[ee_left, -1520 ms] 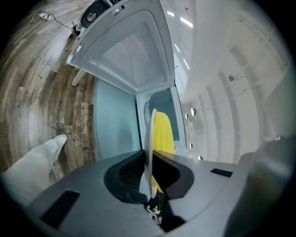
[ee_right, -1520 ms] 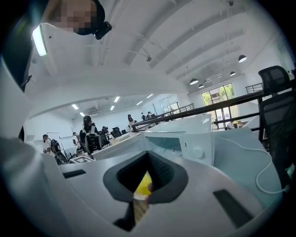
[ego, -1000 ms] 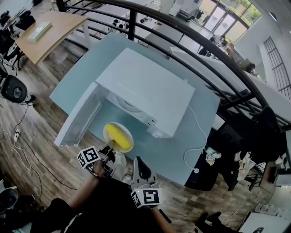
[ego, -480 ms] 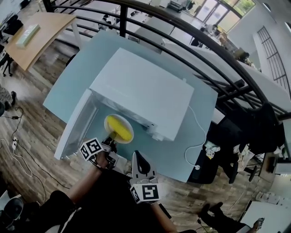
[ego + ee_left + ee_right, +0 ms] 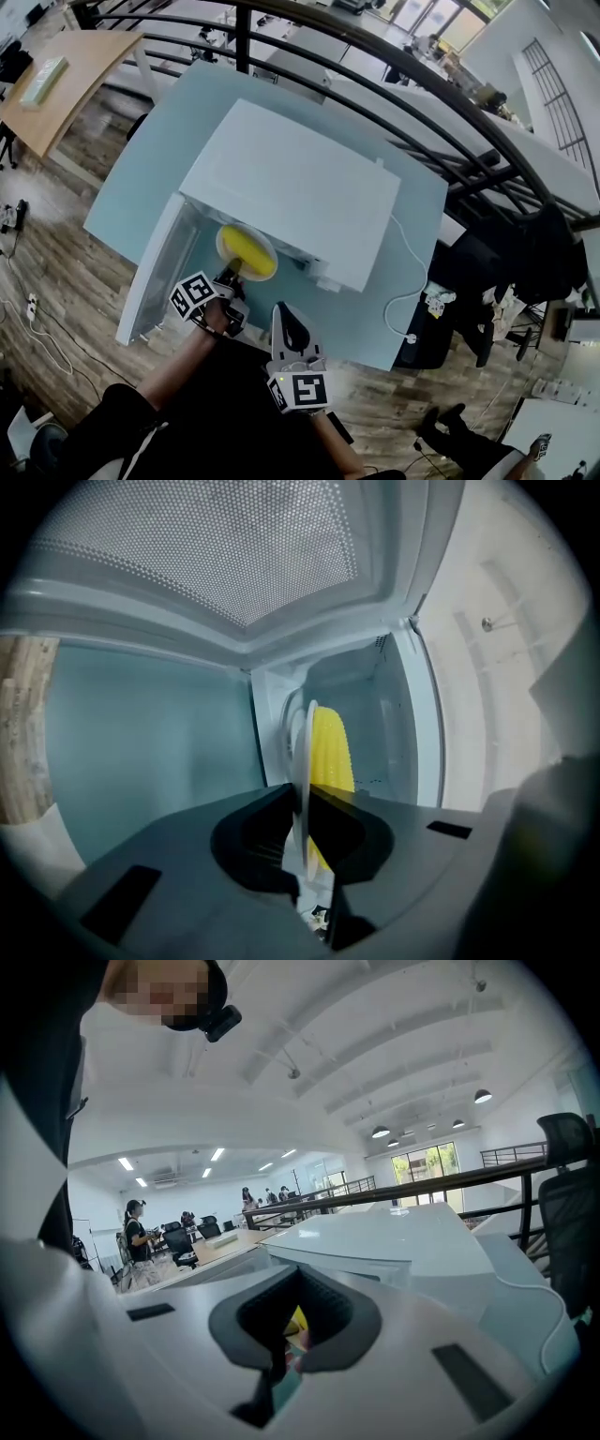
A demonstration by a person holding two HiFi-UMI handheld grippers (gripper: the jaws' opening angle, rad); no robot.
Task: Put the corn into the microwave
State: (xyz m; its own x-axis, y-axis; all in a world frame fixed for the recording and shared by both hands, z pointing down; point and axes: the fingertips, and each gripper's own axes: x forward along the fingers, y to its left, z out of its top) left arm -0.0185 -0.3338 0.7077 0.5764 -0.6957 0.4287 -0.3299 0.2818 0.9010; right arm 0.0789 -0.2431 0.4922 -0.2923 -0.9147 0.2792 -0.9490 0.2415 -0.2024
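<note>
While left tongs (image 5: 305, 855) pinch plate (image 5: 302, 761) edge-on, head view shows corn (image 5: 247, 255) atop

The pale blue-green table (image 5: 131, 187) carries one white microwave (image 5: 291, 187) at its centre, with the door (image 5: 155, 272) swung open at the near left. A white cable (image 5: 408, 281) lies on the tabletop right of the microwave, running toward the near right corner.

Left claw (image 5: 302, 810) grips plate (image 5: 306, 738) bearing corn (image 5: 332, 752)
</note>
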